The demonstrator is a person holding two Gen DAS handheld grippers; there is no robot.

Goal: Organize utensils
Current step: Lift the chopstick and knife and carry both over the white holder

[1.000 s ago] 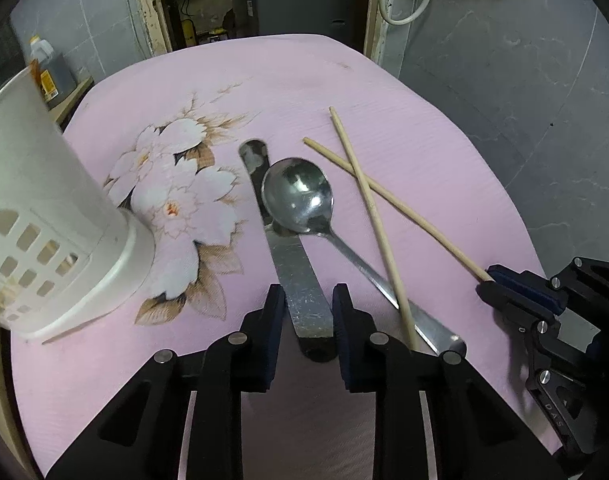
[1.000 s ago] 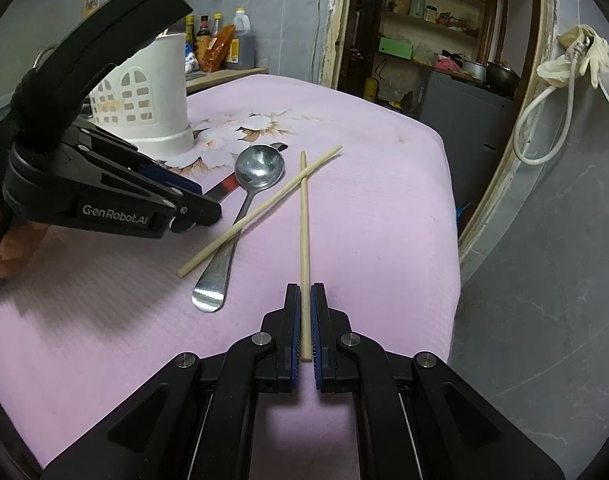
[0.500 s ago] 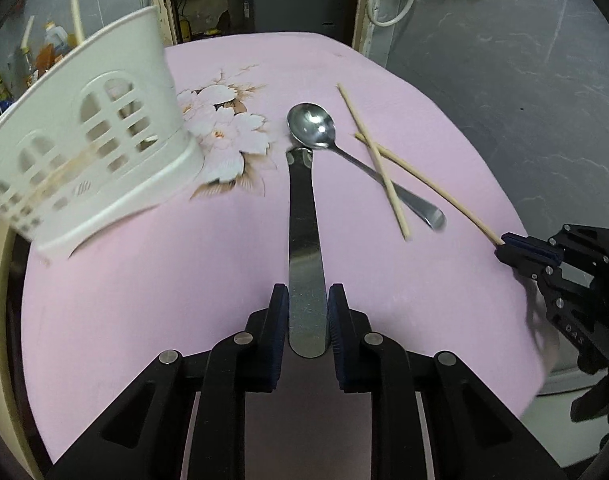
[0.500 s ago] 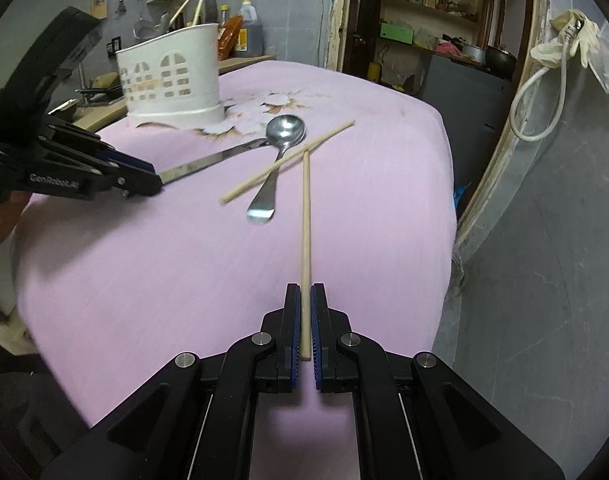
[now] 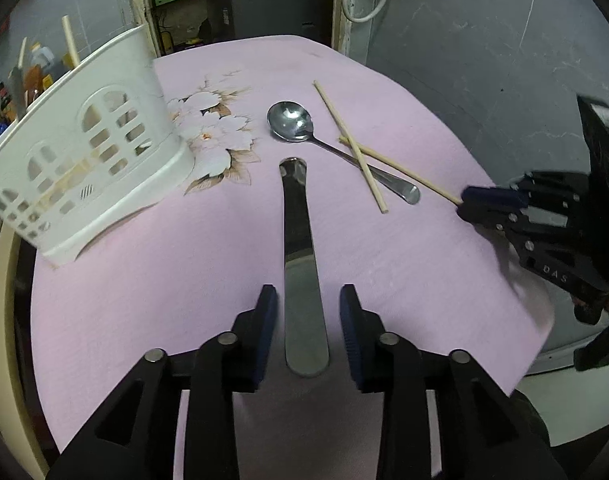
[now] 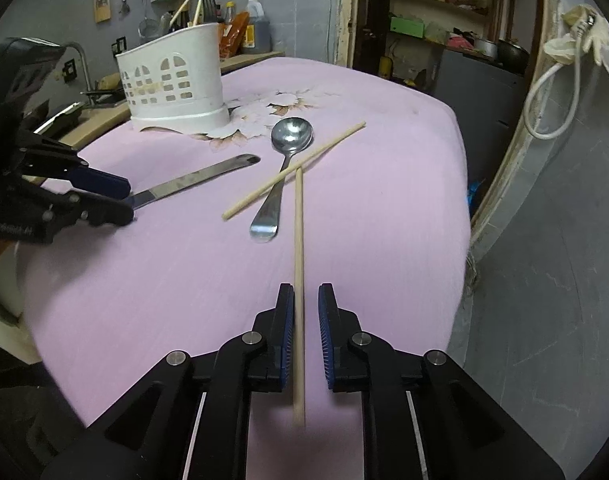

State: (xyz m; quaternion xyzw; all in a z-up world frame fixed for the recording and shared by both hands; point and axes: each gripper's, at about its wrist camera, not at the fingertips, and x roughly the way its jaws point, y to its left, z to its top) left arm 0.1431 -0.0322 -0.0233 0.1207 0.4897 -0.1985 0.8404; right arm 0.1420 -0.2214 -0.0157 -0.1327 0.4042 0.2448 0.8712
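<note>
**Claws Open, Knife and Chopstick Short of the Holder**

Pink flowered tablecloth (image 5: 184, 280), with a white slotted holder (image 5: 88, 152) standing upright at its far left and already carrying a few sticks. Left claw (image 5: 308, 320) open, pads clear on both sides of a flat steel knife (image 5: 300, 240) whose far tip points just past the holder's base. Right claw (image 6: 306, 328) open too, a narrow gap either side of a chopstick (image 6: 299, 260) well apart from the holder. Spoon (image 5: 292, 124) near the holder's foot, crossed by a second chopstick (image 6: 296, 168).

Best done one piece at a time: close squarely on the knife handle, centred between the pads, and lift level before tipping upright over the holder's rim. Same for the chopstick, pinched close to its near end. Worth keeping the lifted stick clear of the crossed pair, likely to scatter.
</note>
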